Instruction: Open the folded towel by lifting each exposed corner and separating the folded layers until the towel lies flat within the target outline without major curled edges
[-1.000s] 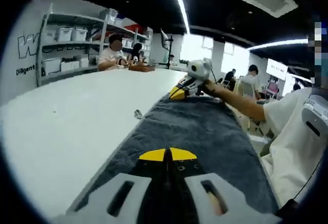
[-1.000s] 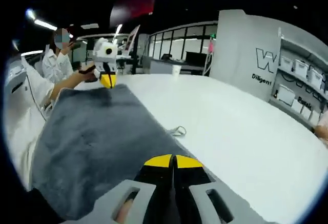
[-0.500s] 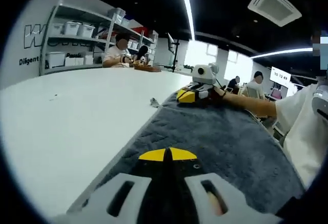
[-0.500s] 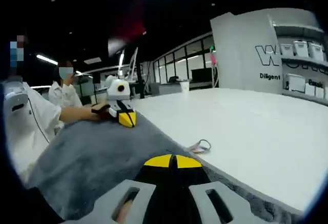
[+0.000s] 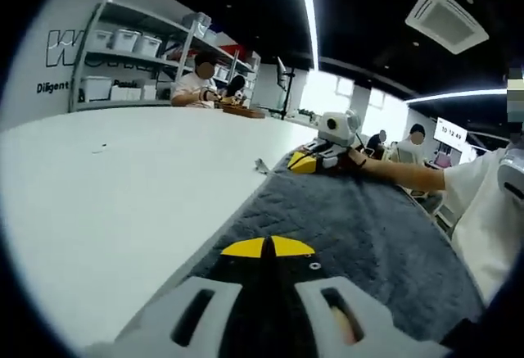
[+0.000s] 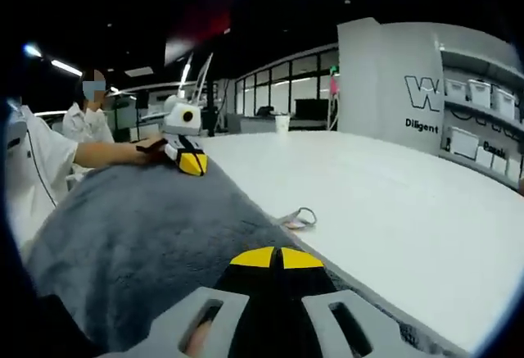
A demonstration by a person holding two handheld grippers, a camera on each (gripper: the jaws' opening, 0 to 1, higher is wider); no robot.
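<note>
So the grey towel is stretched along the white tabletop, with 1 gripper at each end: left gripper and right gripper, jaws pressed together, probably pinching corners to keep it taut.

White bench — shelf rack with storage bins behind; seated people at far end; ceiling light strip overhead.
</note>
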